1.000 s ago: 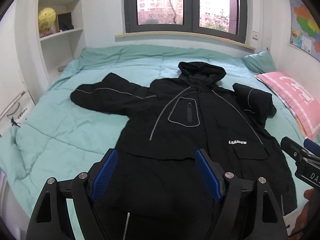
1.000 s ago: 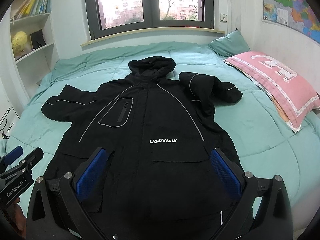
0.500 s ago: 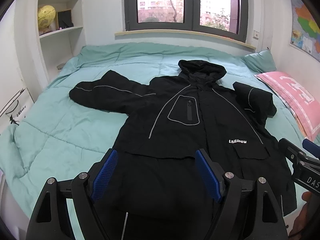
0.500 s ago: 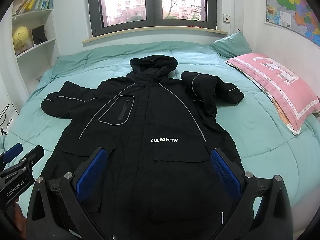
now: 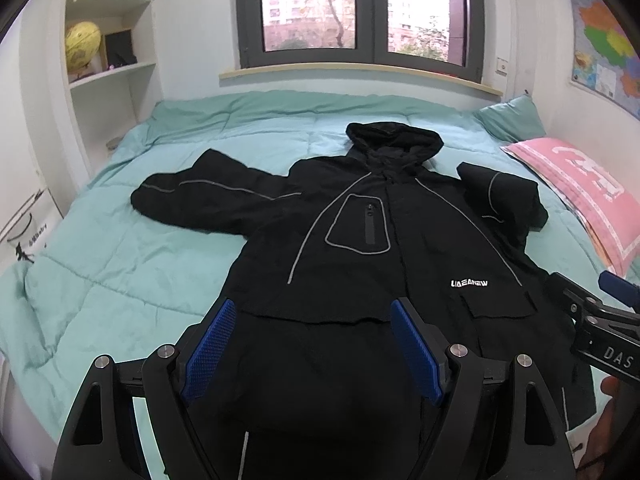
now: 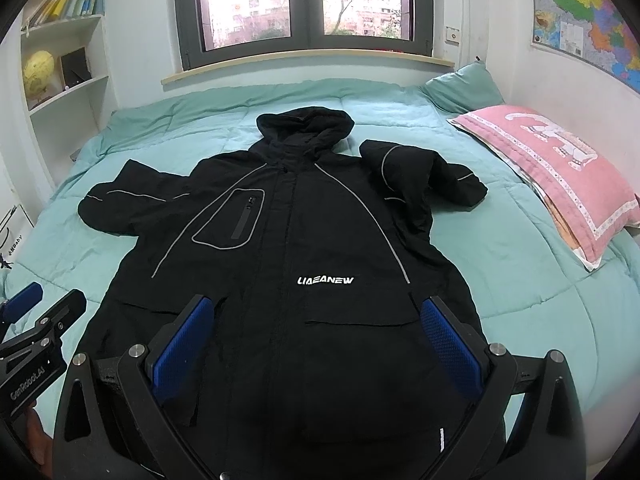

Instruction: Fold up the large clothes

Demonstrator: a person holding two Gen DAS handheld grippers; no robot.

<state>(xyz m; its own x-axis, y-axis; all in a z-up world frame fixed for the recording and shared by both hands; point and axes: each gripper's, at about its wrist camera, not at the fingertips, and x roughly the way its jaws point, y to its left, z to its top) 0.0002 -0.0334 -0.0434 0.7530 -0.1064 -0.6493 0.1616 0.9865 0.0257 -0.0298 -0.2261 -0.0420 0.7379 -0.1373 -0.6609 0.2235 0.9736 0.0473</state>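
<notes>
A large black hooded jacket (image 5: 360,248) (image 6: 304,248) lies face up on the teal bed, hood toward the window. Its left sleeve (image 5: 208,200) (image 6: 128,208) is spread out sideways; its right sleeve (image 5: 504,204) (image 6: 424,184) is crumpled and bent back beside the shoulder. My left gripper (image 5: 314,344) hovers open above the jacket's lower left part, nothing between its blue pads. My right gripper (image 6: 316,340) hovers open above the lower right pocket area, also empty. Each gripper shows at the edge of the other view: the right gripper (image 5: 592,320) and the left gripper (image 6: 36,328).
The teal quilt (image 5: 120,272) (image 6: 520,272) covers the whole bed. A pink pillow (image 6: 560,176) (image 5: 580,192) and a teal pillow (image 6: 464,88) lie at the right. White shelves (image 5: 108,72) with a yellow globe stand at the left. A window is behind the bed.
Both grippers have drifted slightly and tilted up a little, so the jacket sits a bit lower in each view. Both stay open and the jacket has not moved.
</notes>
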